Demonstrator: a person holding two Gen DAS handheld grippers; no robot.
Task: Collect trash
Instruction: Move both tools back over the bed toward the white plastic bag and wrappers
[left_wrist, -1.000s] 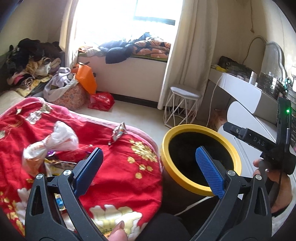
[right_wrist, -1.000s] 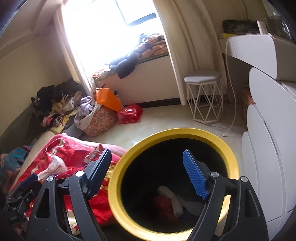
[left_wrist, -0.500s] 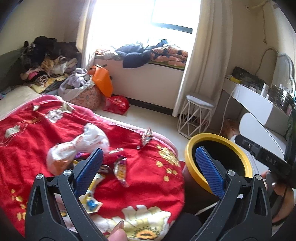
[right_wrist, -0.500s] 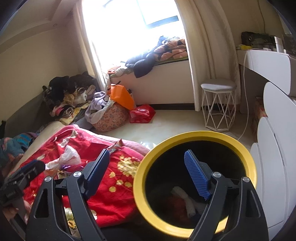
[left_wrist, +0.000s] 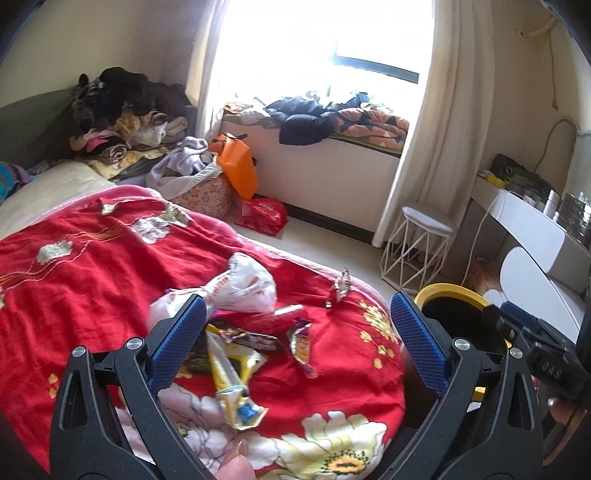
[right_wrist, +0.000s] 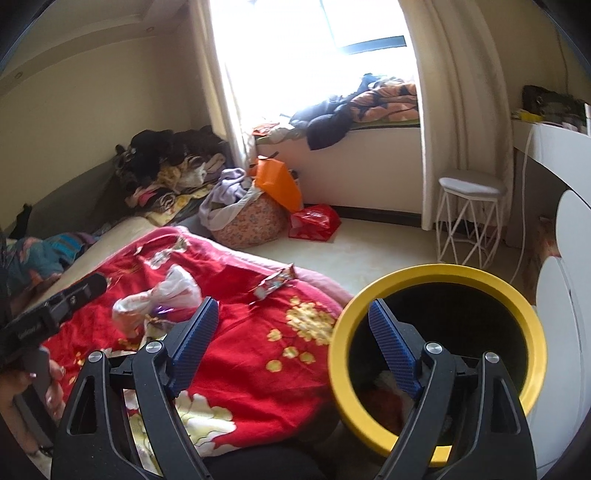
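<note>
1. Both my grippers have swung away from the yellow-rimmed bin (right_wrist: 436, 347) toward the red blanket (left_wrist: 110, 266).
2. My left gripper (left_wrist: 295, 341) gapes empty above the snack wrappers (left_wrist: 236, 369).
3. My right gripper (right_wrist: 291, 347) is spread, holding nothing.

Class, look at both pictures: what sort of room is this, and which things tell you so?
Most likely a lived-in bedroom. A bed with a red flowered blanket fills the foreground, clothes are piled against the wall, and a white dressing table stands beside a small stool near the curtained window.
</note>
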